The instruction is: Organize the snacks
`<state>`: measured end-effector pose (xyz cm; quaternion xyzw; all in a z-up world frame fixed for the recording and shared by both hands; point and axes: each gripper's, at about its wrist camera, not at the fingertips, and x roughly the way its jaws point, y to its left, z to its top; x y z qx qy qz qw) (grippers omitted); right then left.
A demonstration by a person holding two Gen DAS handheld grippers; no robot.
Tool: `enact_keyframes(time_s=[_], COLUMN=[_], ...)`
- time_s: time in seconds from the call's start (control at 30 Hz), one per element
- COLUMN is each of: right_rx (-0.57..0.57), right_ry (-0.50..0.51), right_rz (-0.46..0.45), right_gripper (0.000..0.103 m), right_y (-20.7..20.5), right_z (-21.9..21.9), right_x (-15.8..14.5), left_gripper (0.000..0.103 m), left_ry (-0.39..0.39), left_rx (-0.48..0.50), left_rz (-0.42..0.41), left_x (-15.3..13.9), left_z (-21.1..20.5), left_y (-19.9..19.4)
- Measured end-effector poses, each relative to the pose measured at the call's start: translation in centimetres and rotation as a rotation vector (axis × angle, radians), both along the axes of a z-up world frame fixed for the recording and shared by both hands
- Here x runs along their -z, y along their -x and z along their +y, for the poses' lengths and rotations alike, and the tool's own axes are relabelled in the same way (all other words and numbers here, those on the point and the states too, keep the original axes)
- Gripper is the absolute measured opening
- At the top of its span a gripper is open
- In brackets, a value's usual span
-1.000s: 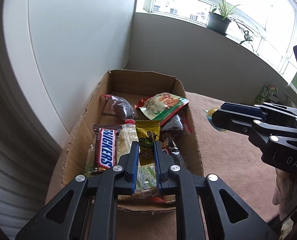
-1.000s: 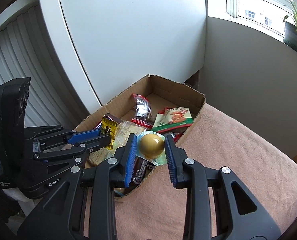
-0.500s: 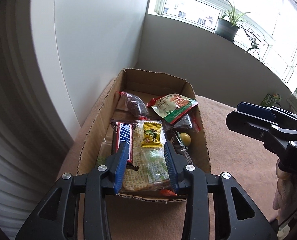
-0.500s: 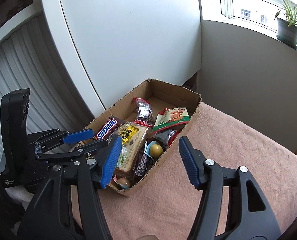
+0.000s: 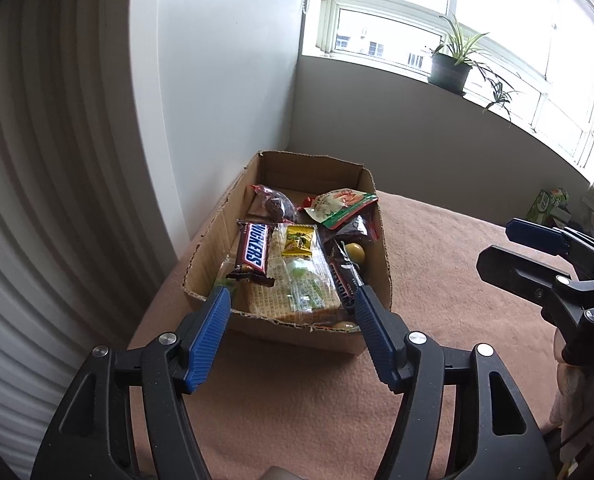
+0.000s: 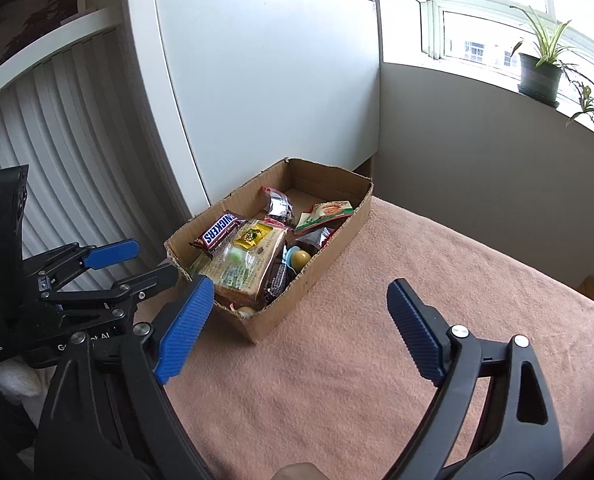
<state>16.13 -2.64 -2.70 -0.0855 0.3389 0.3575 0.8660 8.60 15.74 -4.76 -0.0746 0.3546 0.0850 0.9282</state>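
Observation:
A cardboard box (image 5: 373,196) (image 6: 329,256) sits on a pink cloth and holds several snacks. A Snickers bar (image 5: 253,250) (image 6: 219,230), a yellow packet (image 5: 297,242) (image 6: 251,236), a cracker pack (image 5: 297,292) (image 6: 241,268), a green-red pouch (image 5: 339,206) (image 6: 325,216) and a gold ball (image 5: 355,252) (image 6: 301,257) lie inside. My left gripper (image 5: 291,324) is open and empty, just short of the box's near wall. My right gripper (image 6: 297,320) is wide open and empty, back from the box over the cloth.
A white wall panel (image 6: 265,100) stands right behind the box. A ribbed radiator (image 5: 37,200) is to the left. A potted plant (image 5: 451,68) stands on the windowsill. Small green boxes (image 5: 547,204) sit at the far right. The pink cloth (image 6: 417,264) spreads to the right of the box.
Both grippers opened and let go: the yellow packet and the gold ball now lie in the box. Both grippers pulled back and up, away from the box.

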Motion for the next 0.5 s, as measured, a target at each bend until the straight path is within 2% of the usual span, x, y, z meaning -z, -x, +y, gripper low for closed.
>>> enact_keyframes(time_s=[0.1, 0.2, 0.5], right_rx=[0.012, 0.042, 0.101], right_ry=[0.014, 0.016, 0.003], right_rz=[-0.034, -0.060, -0.041], right_gripper=[0.098, 0.099, 0.102], right_y=[1.5, 2.6, 4.5], right_z=[-0.8, -1.9, -4.2], right_x=[-0.2, -0.4, 0.6], left_gripper=[0.065, 0.073, 0.074], left_ry=[-0.019, -0.015, -0.012], left_rx=[-0.023, -0.045, -0.066], left_rz=[-0.014, -0.039, -0.039], left_x=[-0.3, -0.5, -0.4], left_z=[-0.5, -0.7, -1.5], left_y=[1.2, 2.7, 4.7])
